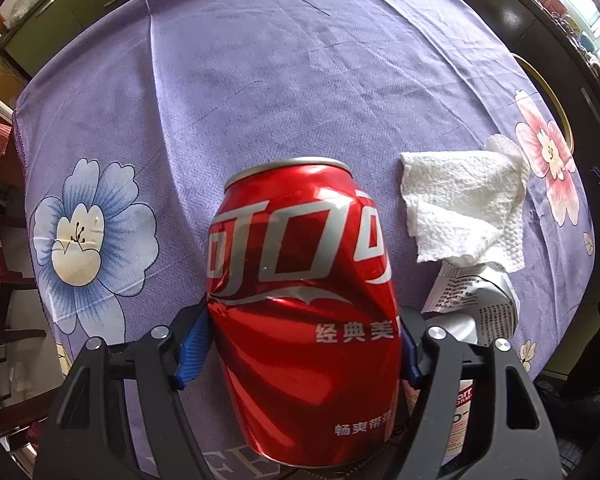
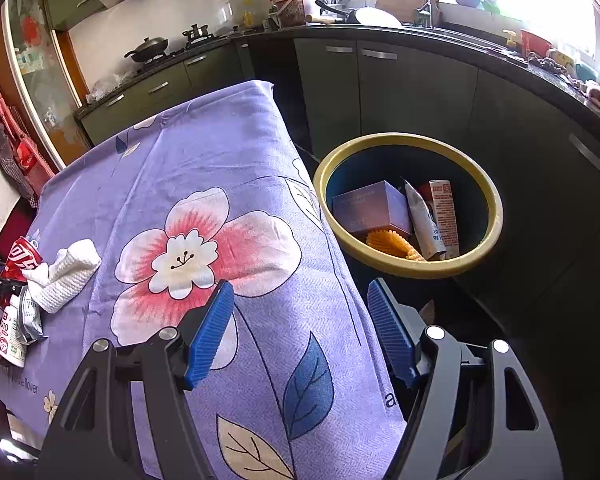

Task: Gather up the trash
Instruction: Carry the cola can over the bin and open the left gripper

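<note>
1. My left gripper (image 1: 302, 344) is clamped on a dented red Coca-Cola can (image 1: 300, 300), blue pads pressed on both sides, over the purple floral tablecloth (image 1: 260, 80).
2. White paper towel (image 1: 464, 208) lies just right of the can, a crumpled printed wrapper (image 1: 476, 300) touching its near edge.
3. My right gripper (image 2: 300, 328) is spread wide, holding nothing, over the table's edge.
4. Yellow-rimmed trash bin (image 2: 496, 208) beside the table holds a purple box (image 2: 370, 206) and packets.

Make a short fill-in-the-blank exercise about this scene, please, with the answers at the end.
1. The left claw is shut on a dented red ____.
2. The right claw is ____ and holds nothing.
3. The purple box lies inside the yellow-rimmed ____.
4. The white paper towel lies on the ____ tablecloth.

Answers: can; open; bin; purple
</note>
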Motion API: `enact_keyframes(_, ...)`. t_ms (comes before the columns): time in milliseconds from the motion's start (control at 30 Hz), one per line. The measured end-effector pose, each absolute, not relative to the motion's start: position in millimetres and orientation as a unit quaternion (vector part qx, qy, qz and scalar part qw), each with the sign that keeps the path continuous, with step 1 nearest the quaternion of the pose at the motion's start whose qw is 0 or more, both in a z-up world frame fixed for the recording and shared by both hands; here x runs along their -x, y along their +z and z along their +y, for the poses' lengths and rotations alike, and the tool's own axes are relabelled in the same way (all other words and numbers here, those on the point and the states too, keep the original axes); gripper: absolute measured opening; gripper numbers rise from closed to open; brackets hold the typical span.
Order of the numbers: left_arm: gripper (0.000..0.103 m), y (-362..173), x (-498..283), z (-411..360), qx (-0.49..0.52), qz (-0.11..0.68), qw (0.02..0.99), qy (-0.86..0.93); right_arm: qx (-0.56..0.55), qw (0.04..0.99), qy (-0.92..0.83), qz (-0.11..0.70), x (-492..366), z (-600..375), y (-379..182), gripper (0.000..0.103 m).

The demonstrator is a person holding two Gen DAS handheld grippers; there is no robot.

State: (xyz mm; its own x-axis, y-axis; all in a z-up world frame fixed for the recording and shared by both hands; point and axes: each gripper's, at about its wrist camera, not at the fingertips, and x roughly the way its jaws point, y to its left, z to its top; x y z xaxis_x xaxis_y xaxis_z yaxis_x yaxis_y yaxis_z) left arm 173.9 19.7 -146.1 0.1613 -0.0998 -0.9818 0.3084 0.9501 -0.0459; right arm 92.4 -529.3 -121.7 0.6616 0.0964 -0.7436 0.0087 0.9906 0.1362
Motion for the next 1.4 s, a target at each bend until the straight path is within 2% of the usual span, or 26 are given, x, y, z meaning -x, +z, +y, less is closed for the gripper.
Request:
enact_keyframes(300,0.069,-108.9,-168.5,17.6,-0.095,0.602,0.781,-0.137,-0.066,0.909,0.024,0.411,-93.7,-528.6,-122.8,0.069)
enact_keyframes(567,0.069,-59.4,-166.8,-34.7,-0.129,0.563,0.794,-0.190,-0.079,0.913,0.016,0.400,-90.8,-540.4,-119.4,0.069)
enact_keyframes(800,0.069,-36.9,-187.3,-152.1,-0.185,0.539,0.771,-0.284,-0.101,0.919,-0.030,0.380,-72.4,-582.6,-112.6,0.069)
enact_keyframes(1000,0.070,-41.0,-213.7,-276.3,-0.226,0.516,0.743,-0.362,-0.118,0.916,-0.091,0.372,-54.0,-629.4,-111.9,0.069)
enact_keyframes(1200,0.070,-75.0,-251.0,-391.5,-0.232,0.540,0.701,-0.403,-0.150,0.906,-0.117,0.379,-41.4,-667.4,-122.4,0.069)
enact_keyframes(1400,0.070,-122.4,-277.1,-467.8,-0.213,0.575,0.687,-0.391,-0.170,0.897,-0.126,0.388,-34.7,-684.8,-132.8,0.069)
